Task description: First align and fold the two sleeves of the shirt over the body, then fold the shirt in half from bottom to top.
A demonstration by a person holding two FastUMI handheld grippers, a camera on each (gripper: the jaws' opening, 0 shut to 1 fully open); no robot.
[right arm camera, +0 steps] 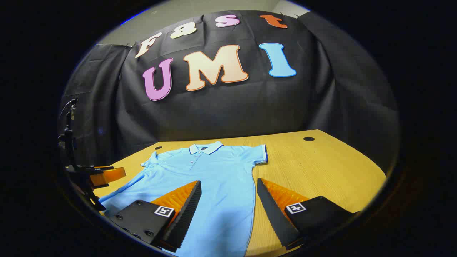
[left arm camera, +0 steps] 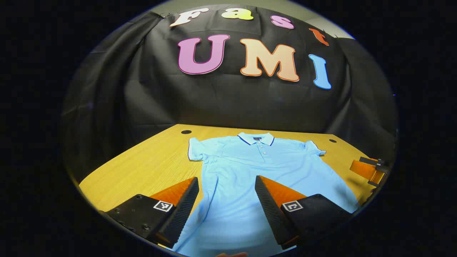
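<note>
A light blue polo shirt (left arm camera: 250, 167) lies flat and face up on the wooden table (left arm camera: 150, 164), collar at the far side, both short sleeves spread out. My left gripper (left arm camera: 226, 185) hovers open above the shirt's lower left part, nothing between its fingers. In the right gripper view the same shirt (right arm camera: 214, 175) lies ahead, and my right gripper (right arm camera: 228, 189) hangs open over its lower right edge. The left sleeve (left arm camera: 195, 149) and right sleeve (right arm camera: 260, 153) lie unfolded. The other gripper (left arm camera: 369, 170) appears at the far right of the left gripper view, and the left gripper (right arm camera: 94, 176) at the far left of the right gripper view.
The table (right arm camera: 321, 171) has small round holes (left arm camera: 186, 132) (right arm camera: 309, 139) near its back corners. Black cloth hangs behind the table. Bare wood stretches left of the shirt and, in the right gripper view, to its right.
</note>
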